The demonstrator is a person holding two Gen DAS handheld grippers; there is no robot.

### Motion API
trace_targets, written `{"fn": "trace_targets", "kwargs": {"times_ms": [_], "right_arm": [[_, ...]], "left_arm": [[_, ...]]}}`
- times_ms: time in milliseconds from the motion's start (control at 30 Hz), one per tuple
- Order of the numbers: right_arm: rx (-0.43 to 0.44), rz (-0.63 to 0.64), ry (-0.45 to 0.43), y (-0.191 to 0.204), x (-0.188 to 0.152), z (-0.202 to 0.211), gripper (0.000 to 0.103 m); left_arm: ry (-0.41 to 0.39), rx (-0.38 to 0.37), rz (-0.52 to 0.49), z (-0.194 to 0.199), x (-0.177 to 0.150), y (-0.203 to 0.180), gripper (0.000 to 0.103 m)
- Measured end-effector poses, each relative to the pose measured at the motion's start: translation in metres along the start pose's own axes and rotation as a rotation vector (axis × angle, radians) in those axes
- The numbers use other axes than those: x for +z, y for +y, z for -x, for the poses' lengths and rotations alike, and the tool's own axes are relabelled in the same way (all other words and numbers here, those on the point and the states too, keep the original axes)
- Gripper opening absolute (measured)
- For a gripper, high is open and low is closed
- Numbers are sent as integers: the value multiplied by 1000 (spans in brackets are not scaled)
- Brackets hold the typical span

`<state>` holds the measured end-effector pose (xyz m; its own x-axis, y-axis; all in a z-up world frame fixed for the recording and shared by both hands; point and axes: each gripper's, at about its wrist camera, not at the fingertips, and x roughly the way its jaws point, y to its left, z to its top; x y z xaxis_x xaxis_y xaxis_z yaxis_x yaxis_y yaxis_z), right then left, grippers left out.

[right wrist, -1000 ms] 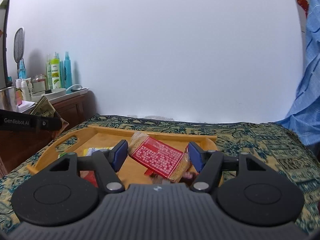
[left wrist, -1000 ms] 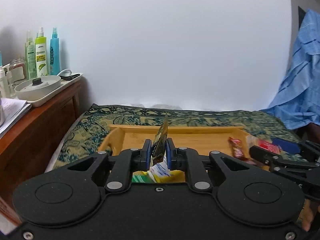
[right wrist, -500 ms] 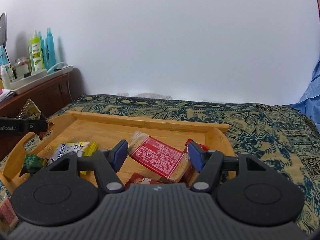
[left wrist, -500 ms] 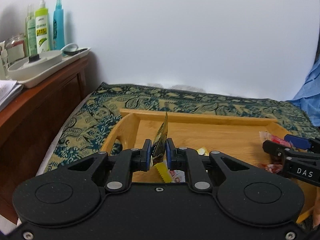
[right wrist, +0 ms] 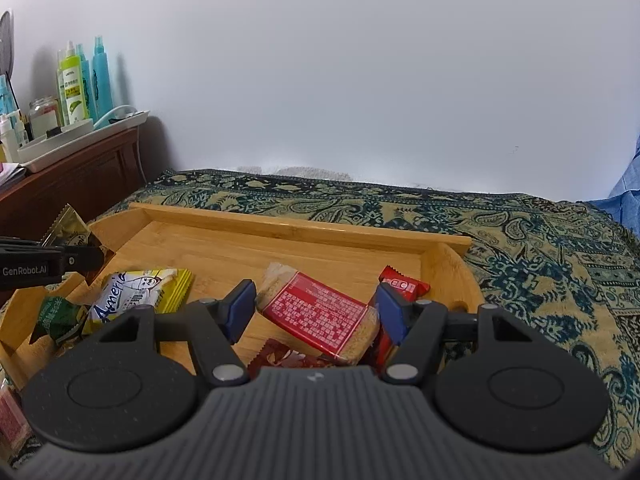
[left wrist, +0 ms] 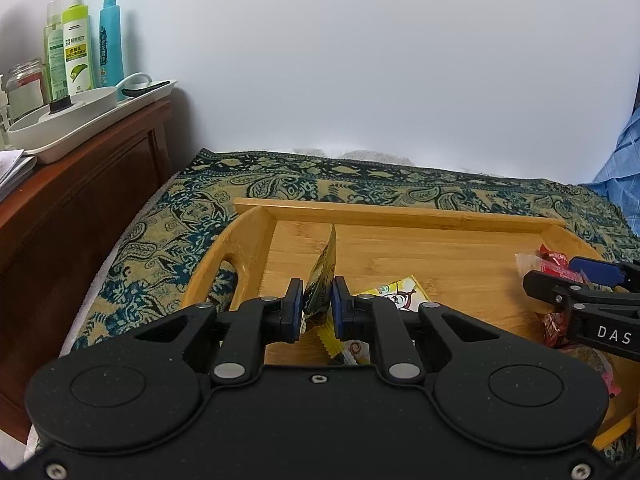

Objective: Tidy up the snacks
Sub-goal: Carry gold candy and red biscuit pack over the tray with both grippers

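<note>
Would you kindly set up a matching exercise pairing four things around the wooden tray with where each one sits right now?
Things:
1. gold-green sachet
2. red-labelled cracker pack
3. yellow snack bag
4. spray bottles

Places:
A. lying flat on the wooden tray, left part
B. on the cabinet by the wall
C. clamped in the left hand-held gripper
D. between the pads of the right hand-held gripper

Pairs: 1-C, 2-D, 3-A, 4-B

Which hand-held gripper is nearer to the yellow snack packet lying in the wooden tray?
Left. The left hand-held gripper, shut on a gold sachet, hangs just over the yellow snack packet. The right hand-held gripper is further along the tray.
</note>
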<state>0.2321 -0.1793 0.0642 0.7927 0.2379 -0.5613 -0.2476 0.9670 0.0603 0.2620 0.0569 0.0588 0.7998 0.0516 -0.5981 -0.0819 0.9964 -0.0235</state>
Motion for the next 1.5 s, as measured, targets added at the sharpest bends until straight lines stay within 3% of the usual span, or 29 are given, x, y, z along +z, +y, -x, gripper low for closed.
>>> {"fn": "trace_targets", "kwargs": {"times_ms": [1500], "right_arm": [[9,45,56,5,2,-9,69]], "left_arm": [[41,5,-42,-11,-8,-8,16]]}}
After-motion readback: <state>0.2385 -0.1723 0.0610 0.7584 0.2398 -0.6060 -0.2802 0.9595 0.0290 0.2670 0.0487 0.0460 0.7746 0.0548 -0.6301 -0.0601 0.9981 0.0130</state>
